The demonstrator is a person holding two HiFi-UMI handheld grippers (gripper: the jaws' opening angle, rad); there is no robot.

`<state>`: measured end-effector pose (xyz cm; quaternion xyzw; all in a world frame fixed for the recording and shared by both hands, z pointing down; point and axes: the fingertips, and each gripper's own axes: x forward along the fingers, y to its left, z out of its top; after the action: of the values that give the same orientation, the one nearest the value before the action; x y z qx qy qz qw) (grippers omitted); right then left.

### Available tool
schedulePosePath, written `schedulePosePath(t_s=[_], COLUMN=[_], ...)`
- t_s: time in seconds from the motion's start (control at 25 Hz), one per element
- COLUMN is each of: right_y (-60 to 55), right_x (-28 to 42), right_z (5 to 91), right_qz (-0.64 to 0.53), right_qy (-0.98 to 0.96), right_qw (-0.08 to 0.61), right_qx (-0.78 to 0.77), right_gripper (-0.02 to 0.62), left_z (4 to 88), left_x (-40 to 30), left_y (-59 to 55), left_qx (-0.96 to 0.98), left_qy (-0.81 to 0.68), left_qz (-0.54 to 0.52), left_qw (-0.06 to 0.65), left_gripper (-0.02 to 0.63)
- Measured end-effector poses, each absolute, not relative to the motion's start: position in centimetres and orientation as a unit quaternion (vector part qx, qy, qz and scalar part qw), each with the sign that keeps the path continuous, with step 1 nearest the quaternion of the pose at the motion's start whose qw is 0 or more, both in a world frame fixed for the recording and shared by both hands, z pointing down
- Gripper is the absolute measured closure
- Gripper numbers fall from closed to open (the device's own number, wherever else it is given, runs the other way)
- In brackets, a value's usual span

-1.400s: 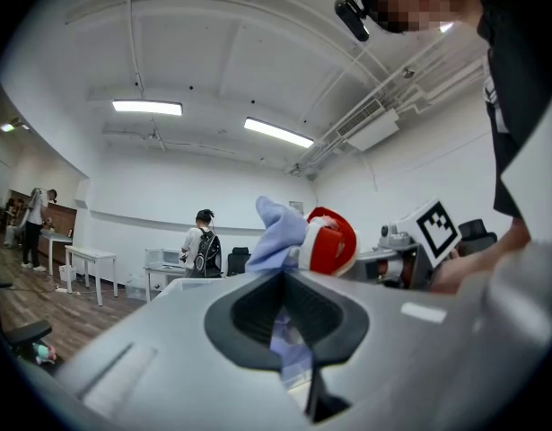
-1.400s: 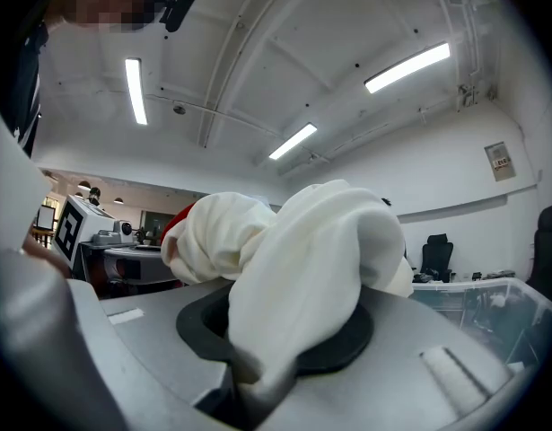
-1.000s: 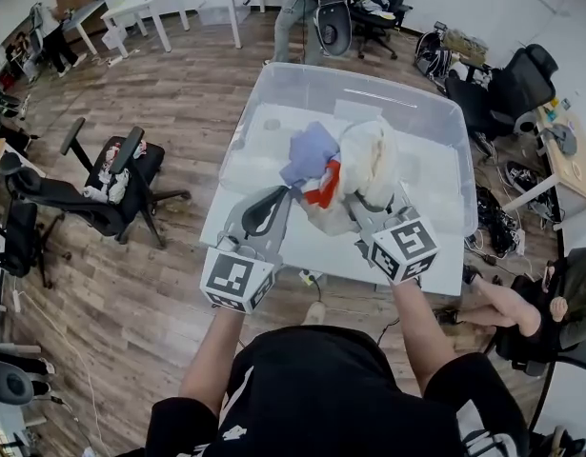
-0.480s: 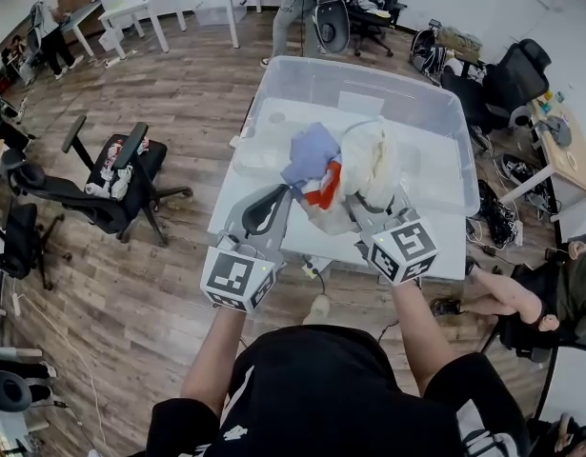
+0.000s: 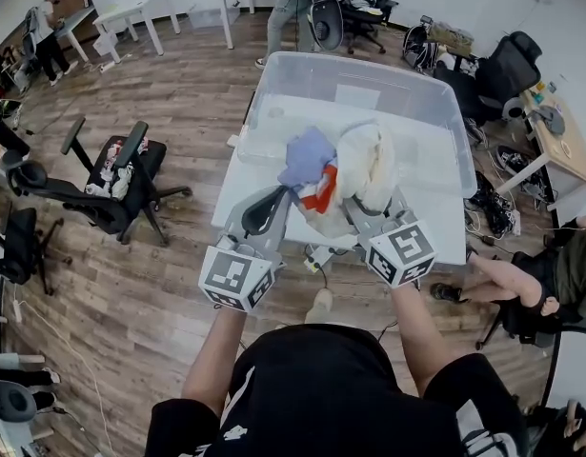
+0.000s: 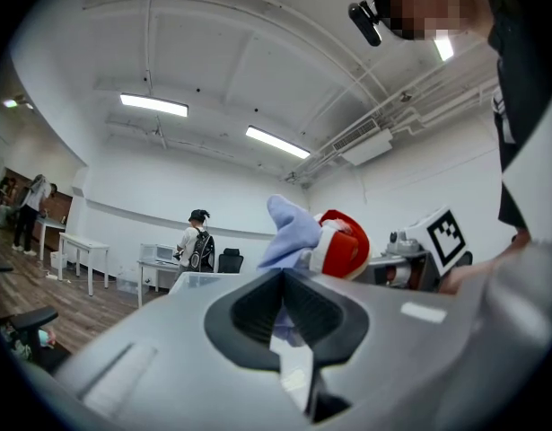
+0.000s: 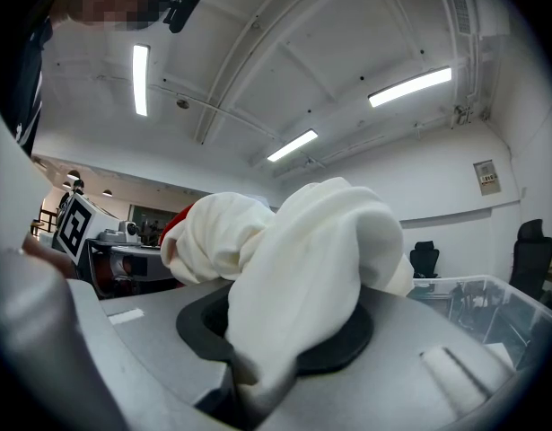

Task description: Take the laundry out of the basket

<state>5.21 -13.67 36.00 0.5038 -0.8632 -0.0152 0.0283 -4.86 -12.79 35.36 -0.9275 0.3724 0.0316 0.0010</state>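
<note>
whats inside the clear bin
No clothes show on the clear bin's visible floor, only white table through it. The laundry bundle in front covers its near middle, so that patch can't be checked.

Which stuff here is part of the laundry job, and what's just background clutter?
Job:
clear bin; purple cloth; red cloth; white cloth; left gripper clamped on the purple cloth; right gripper clamped on the white cloth.

Lying about:
white table; office chair on the left; desks at the back; person standing there; black chair on the right.
</note>
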Motion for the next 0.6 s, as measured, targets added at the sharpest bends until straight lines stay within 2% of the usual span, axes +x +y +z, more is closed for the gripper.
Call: schedulePosePath(t_s=[0.6], right_y=[-9.1], right_x=[3.2], right_z=[36.9], right_qz=[-0.018], right_qy=[-0.858], right_qw=[0.037], right_qx=[0.512], right_gripper=[0.474], left_z=[35.9], left_x=[-6.6], left_y=[-8.6], left_qx=[-0.93], left_qy=[0.365], left_qz=[0.028], left_qw=[0.014], left_gripper=[0.598])
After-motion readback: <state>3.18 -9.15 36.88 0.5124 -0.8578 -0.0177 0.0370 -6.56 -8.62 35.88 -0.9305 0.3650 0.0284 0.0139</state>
